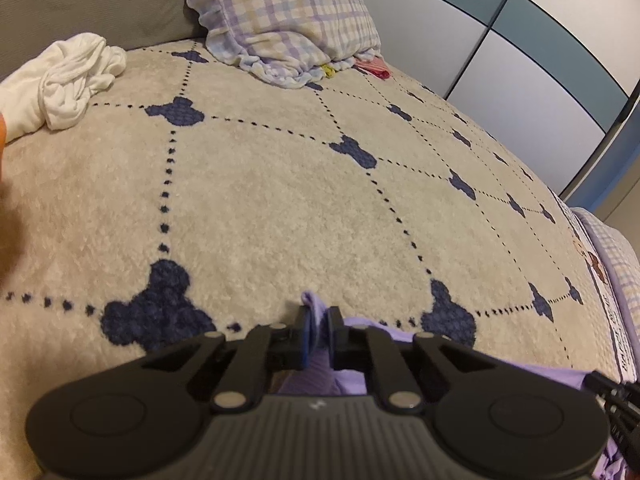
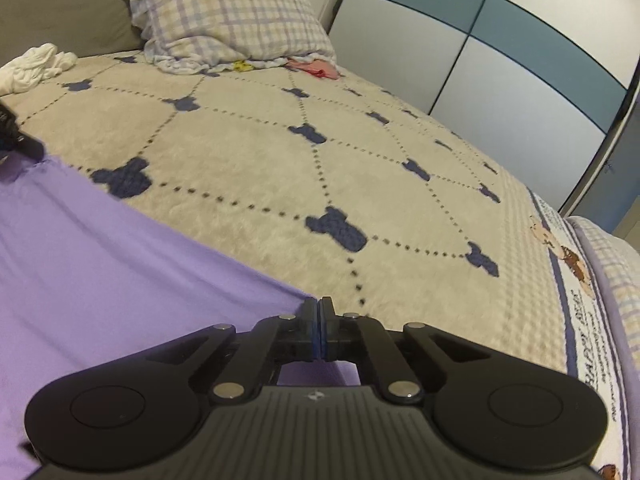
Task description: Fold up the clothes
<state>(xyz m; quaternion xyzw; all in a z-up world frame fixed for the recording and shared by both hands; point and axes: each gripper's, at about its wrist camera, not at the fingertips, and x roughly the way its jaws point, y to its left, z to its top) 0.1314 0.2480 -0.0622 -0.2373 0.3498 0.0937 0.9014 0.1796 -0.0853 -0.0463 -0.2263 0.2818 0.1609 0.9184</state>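
A lilac garment (image 2: 100,264) lies stretched over the near part of a beige bedspread (image 2: 280,160) with dark blue bear shapes. My right gripper (image 2: 319,312) is shut on one corner of the lilac garment, its pads pressed together on the cloth edge. My left gripper (image 1: 318,320) is shut on another bunched corner of the same lilac garment (image 1: 316,372), a fold of which sticks up between its fingers. The left gripper's tip (image 2: 20,140) shows at the left edge of the right wrist view, at the garment's far corner.
A crumpled white garment (image 1: 68,80) lies at the far left of the bed. A plaid pillow (image 1: 288,16) leans at the head, with small pink and yellow items (image 1: 374,66) beside it. Wardrobe doors (image 1: 520,60) stand along the right. A plaid quilt (image 2: 612,280) lies at the right edge.
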